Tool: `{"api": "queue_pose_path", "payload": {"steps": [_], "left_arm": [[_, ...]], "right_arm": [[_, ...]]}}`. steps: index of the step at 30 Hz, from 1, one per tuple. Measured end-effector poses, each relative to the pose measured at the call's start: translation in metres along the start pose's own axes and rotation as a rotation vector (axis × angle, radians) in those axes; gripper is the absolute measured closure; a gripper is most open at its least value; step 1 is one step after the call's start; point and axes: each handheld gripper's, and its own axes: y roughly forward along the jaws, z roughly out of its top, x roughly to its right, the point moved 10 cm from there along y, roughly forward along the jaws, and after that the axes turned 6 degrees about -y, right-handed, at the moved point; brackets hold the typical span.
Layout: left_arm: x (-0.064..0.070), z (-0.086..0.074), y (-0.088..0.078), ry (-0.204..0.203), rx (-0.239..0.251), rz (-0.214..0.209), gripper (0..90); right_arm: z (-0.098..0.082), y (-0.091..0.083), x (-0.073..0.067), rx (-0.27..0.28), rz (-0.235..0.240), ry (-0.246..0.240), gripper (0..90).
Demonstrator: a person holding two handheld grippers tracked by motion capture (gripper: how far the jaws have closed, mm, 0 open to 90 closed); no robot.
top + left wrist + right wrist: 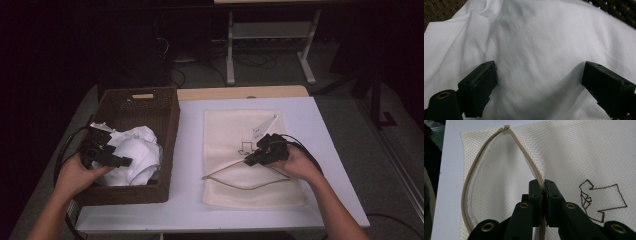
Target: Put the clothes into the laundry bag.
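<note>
Left gripper (112, 152) sits over the near half of a dark brown woven rectangular basket (170, 131) at the left of the white table (192, 165); in the left gripper view its jaws stand wide apart, released, with a crumpled white cotton cloth (536, 45) spread between and beyond them, and from this angle I cannot tell whether the pads actually touch the fabric. The cloth (134, 155) lies bunched inside the basket, toward its near right part, with basket weave visible at the far corners of the left gripper view. Right gripper (260, 155) rests on a cream mesh zip-up laundry bag (235, 130) lying flat on the table right of the basket, well apart from it. In the right gripper view (543, 185) its jaws are clenched on the upper edge of the bag's tan zipper (474, 175), pads pressed together with the zipper tape pinched between them. The zipper is undone, its two sides bowed apart into an open loop, with the small metal slider (506, 127) at the far end of the opening. A brown embroidered outline of a shirt (601, 200) marks the mesh just right of the jaws. A white paper tag (264, 127) lies on the bag just beyond the right gripper. A hand holds each gripper from the near edge of the table
</note>
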Motion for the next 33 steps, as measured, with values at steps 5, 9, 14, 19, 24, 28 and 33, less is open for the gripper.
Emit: {"api": "queue_pose_path", "payload": {"steps": [5, 9, 14, 19, 24, 28, 33], "left_arm": [[-0.002, -0.006, 0.007, 0.014, -0.051, -0.007, 11.3], [-0.005, -0.009, 0.015, -0.005, -0.092, 0.002, 15.2], [-0.01, -0.011, 0.021, -0.01, -0.118, 0.037, 25.7], [-0.014, -0.009, 0.03, -0.035, -0.14, 0.064, 41.6], [-0.016, -0.008, 0.031, -0.058, -0.129, 0.045, 48.3], [-0.017, -0.007, 0.031, -0.073, -0.119, 0.026, 51.4], [-0.018, -0.006, 0.029, -0.086, -0.114, 0.004, 56.6]], "right_arm": [[0.0, 0.0, 0.0, -0.002, 0.001, 0.003, 84.1], [0.0, 0.0, 0.001, -0.002, 0.001, 0.003, 84.1], [0.0, 0.001, 0.001, -0.003, -0.002, 0.006, 84.1], [0.003, 0.003, -0.001, -0.009, -0.007, 0.003, 84.1], [0.003, 0.002, -0.001, -0.009, -0.011, -0.002, 84.1], [0.004, 0.0, -0.001, -0.007, -0.014, 0.0, 84.1], [0.004, 0.001, 0.001, -0.009, -0.011, 0.001, 84.1]]}}
